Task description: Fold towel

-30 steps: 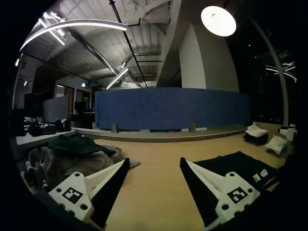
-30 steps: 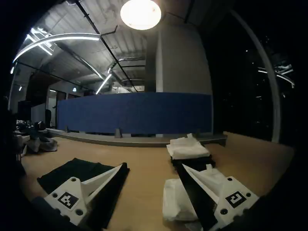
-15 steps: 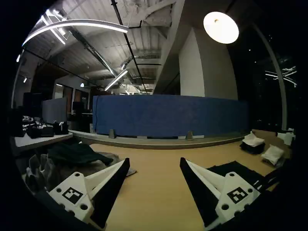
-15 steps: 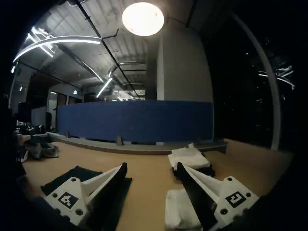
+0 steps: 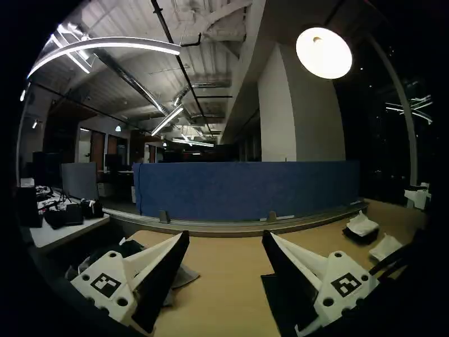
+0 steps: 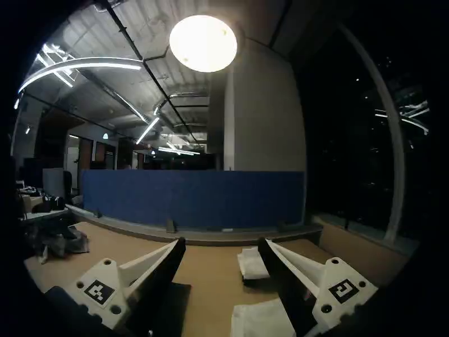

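The left gripper (image 5: 224, 235) and right gripper (image 6: 221, 241) had their fingers spread wide and empty, aimed above the flat black cloth towel (image 6: 178, 300) on the wooden tabletop (image 5: 224, 281). Lowering from there without sight of it risked missing its edge.

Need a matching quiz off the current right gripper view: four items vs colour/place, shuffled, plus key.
Items:
1. divider panel
2. round ceiling lamp
3. nearest folded towel
4. heap of unfolded cloths

Descriptions:
A. white, lying flat, closest to the camera
B. blue, upright along the far edge of the table
C. glowing, overhead
D. greyish, crumpled, at the table's left end

Pairs: 1-B, 2-C, 3-A, 4-D
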Available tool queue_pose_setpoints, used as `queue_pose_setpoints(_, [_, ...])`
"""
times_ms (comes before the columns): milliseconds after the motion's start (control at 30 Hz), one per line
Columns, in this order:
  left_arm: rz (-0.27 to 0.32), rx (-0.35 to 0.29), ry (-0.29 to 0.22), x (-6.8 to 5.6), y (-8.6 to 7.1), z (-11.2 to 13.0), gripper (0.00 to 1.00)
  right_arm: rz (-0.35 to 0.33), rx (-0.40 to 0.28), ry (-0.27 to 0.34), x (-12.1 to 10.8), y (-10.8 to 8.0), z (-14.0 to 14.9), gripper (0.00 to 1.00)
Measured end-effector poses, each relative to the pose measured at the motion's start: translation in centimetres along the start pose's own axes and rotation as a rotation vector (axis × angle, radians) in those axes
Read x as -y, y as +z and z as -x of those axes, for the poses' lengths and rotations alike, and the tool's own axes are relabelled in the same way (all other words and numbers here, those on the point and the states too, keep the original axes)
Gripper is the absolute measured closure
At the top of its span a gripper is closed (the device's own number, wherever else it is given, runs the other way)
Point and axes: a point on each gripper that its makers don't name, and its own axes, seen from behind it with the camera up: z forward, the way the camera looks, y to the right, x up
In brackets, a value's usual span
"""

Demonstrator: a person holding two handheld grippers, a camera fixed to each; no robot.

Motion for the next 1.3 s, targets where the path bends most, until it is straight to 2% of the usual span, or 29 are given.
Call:
queue_pose_setpoints(267, [-0.006, -0.003, -0.008, -0.1, -0.3, -3.9, 0.03, 0.008, -0.013, 0.004, -0.6, -0.3, -3.9, 0.00])
queue_pose_setpoints(467, [0.029, 0.037, 0.007, -1.3, -0.3, -4.1, 0.03, -0.015, 0.008, 0.005, -0.5, -0.4, -4.5, 0.00])
queue_pose_setpoints(667, [0.147, 0.138, 0.057, -3.7, -0.6, -2.4, 0.03, -0.132, 0.120, -0.035, 1.8, -0.6, -2.9, 0.00])
queue_pose_setpoints(1067, [0.447, 0.393, 0.120, -9.1, -3.1, 2.3, 0.03, -0.422, 0.434, -0.113, 6.9, -3.3, 2.2, 0.00])
queue_pose_setpoints(1167, [0.498, 0.438, 0.139, -9.8, -3.5, 3.3, 0.03, -0.473, 0.495, -0.146, 7.6, -4.0, 3.4, 0.00])
queue_pose_setpoints(1300, [0.508, 0.460, 0.163, -9.8, -3.5, 4.4, 0.03, -0.494, 0.518, -0.178, 8.1, -4.3, 4.4, 0.00])
